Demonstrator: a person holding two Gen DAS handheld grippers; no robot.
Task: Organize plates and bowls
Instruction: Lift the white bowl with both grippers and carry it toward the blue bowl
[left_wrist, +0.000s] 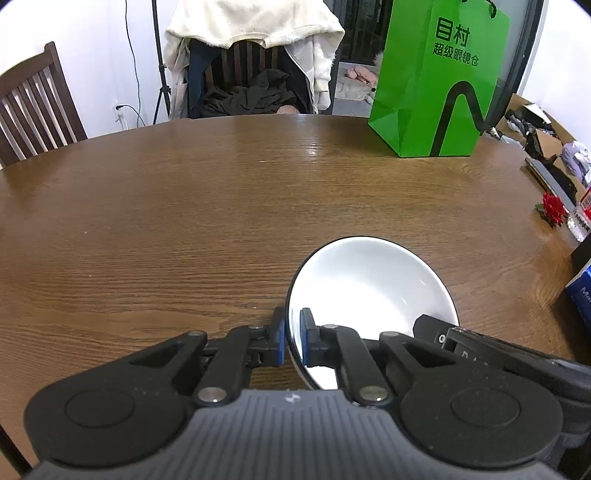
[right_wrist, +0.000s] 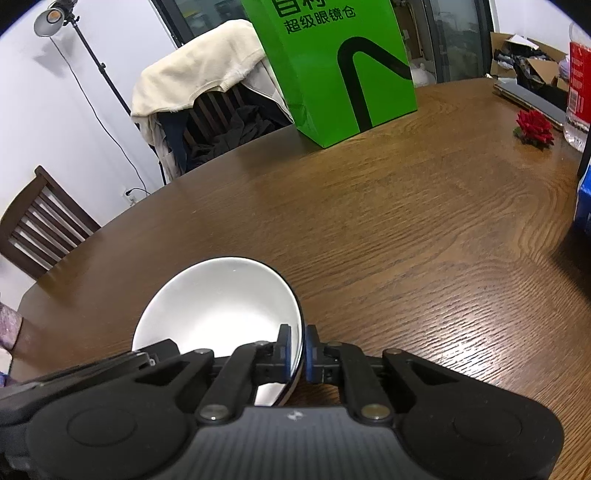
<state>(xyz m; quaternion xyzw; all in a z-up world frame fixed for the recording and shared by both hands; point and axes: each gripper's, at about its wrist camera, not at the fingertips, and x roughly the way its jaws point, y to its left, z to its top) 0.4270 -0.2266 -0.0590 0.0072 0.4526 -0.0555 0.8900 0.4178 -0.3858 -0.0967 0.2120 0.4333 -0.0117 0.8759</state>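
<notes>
A white bowl (left_wrist: 369, 284) with a dark rim sits on the brown wooden table (left_wrist: 184, 206). My left gripper (left_wrist: 291, 338) is shut on the bowl's left rim, one blue pad outside and one inside. The right gripper's body (left_wrist: 480, 343) shows at the bowl's right side in this view. In the right wrist view the same bowl (right_wrist: 218, 306) is low and left of centre, and my right gripper (right_wrist: 297, 352) is shut on its right rim. The left gripper's body (right_wrist: 110, 363) pokes in at the bowl's left edge.
A tall green paper bag (left_wrist: 439, 81) stands at the back right of the table. A red flower (right_wrist: 533, 127), a bottle (right_wrist: 578, 85), a blue box (right_wrist: 584, 206) and dark flat items line the right side. Chairs (left_wrist: 33, 107) stand beyond the far edge, one draped with clothes (left_wrist: 251, 40).
</notes>
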